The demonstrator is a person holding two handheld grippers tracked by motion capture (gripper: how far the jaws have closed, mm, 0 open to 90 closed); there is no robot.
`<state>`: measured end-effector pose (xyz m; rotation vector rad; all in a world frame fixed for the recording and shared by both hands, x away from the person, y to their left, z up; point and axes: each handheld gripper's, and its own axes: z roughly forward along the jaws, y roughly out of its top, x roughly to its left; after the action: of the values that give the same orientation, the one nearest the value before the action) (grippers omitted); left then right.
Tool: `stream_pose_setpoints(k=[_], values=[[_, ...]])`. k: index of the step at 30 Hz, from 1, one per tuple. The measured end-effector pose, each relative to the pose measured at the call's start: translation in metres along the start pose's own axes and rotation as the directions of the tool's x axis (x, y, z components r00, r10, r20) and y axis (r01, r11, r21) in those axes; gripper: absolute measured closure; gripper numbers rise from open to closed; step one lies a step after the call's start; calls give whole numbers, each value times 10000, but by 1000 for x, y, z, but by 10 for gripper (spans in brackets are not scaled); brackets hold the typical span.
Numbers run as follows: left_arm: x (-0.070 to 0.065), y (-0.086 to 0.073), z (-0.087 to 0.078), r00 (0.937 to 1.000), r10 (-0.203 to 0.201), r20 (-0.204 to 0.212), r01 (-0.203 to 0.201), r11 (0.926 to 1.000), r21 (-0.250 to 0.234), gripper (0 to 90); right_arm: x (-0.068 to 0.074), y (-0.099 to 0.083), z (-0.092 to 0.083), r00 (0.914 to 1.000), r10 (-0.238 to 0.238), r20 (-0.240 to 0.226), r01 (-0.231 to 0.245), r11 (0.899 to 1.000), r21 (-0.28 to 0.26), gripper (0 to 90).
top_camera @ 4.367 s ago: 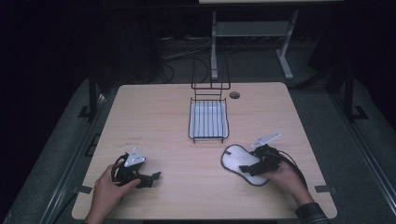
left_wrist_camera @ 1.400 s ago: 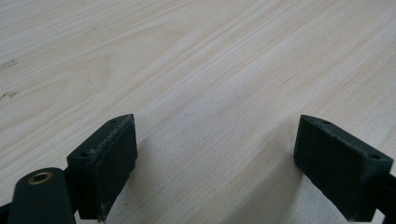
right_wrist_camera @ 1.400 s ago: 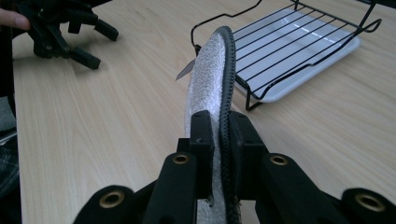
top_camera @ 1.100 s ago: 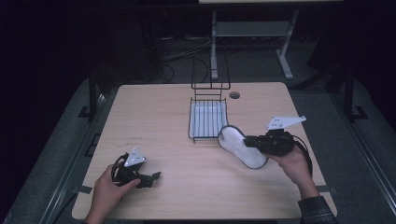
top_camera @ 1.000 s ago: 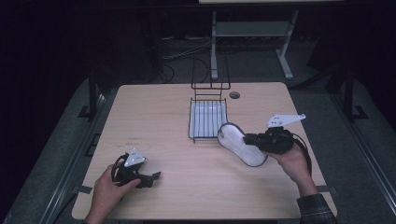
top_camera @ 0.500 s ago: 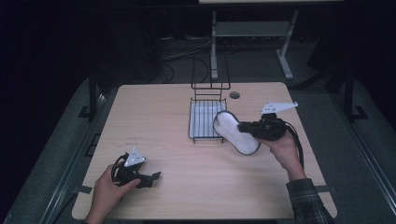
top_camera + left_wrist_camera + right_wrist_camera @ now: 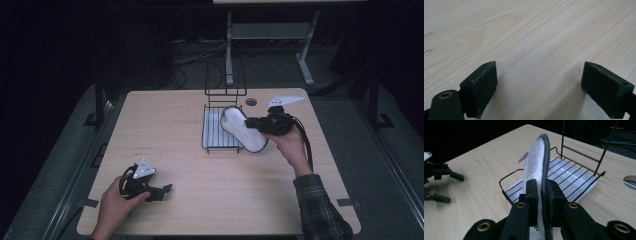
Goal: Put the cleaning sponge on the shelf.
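Moved since the earlier frames: right tongs [image 7: 256, 123] carried from the near right of the table [image 7: 165, 130] up toward the wire rack [image 7: 220, 131], insole [image 7: 243, 129] along with them. Left tongs [image 7: 161, 191] unchanged, resting near the front left edge. Right tongs clamped on the insole's edge, 2 pads pinching it. Insole held on edge, off the table, toe end over the rack's right side. Left tongs spread wide, gripping nothing, bare wood between the pads [image 7: 482, 85].

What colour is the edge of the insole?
Black edge on the insole; right gripper view shows it best.
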<state>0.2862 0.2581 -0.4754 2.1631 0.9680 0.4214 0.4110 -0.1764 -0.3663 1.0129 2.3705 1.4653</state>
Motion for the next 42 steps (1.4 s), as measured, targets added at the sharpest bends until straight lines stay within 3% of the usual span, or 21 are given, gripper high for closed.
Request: stream_pose_setpoints(k=[19, 26, 42], values=[[0, 0, 0, 10000, 1, 3, -1, 10000, 2, 127, -15, 18, 43, 9987, 496, 66, -495, 9987, -72, 808], [0, 0, 0, 10000, 13, 10, -13, 10000, -2, 127, -14, 25, 60, 9995, 315, 62, -314, 9994, -171, 808], [0, 0, 0, 10000, 13, -8, -13, 10000, 8, 127, -19, 21, 80, 9978, 662, 85, -664, 9972, 351, 796]])
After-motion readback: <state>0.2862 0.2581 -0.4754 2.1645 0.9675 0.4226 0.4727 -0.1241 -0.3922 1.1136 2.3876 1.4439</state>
